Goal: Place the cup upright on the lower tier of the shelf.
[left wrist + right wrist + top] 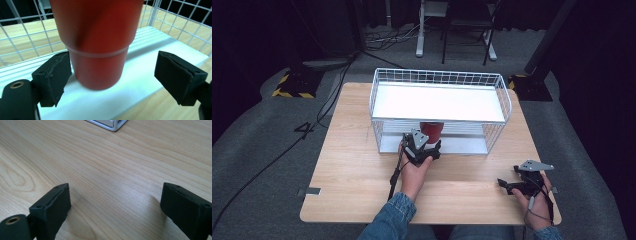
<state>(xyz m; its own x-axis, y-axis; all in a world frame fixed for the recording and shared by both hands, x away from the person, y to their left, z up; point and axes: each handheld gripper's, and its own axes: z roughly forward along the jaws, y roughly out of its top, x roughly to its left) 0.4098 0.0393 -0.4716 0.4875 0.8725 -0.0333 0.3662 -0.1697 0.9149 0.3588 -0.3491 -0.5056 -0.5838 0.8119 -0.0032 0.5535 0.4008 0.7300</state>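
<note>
Left gripper (pixel 424 150) at a red tumbler (pixel 431 131) on the lower shelf of a white wire rack (pixel 501 87).

The tumbler (pixel 96 42) stands upright at the front edge of the rack's lower shelf, near the table's (pixel 357 165) middle. The left gripper's jaws are spread around it, one pad (pixel 56 75) touching its side, the other well apart. The right gripper (pixel 517 184) rests near the table's front right corner, jaws spread wide over bare wood (pixel 112 177), holding nothing.

The left gripper (pixel 422 146) is reaching forward, fingers (pixel 53 77) spread wide; the right gripper (pixel 517 184) is pointing left, fingers (pixel 51 207) likewise spread.
</note>
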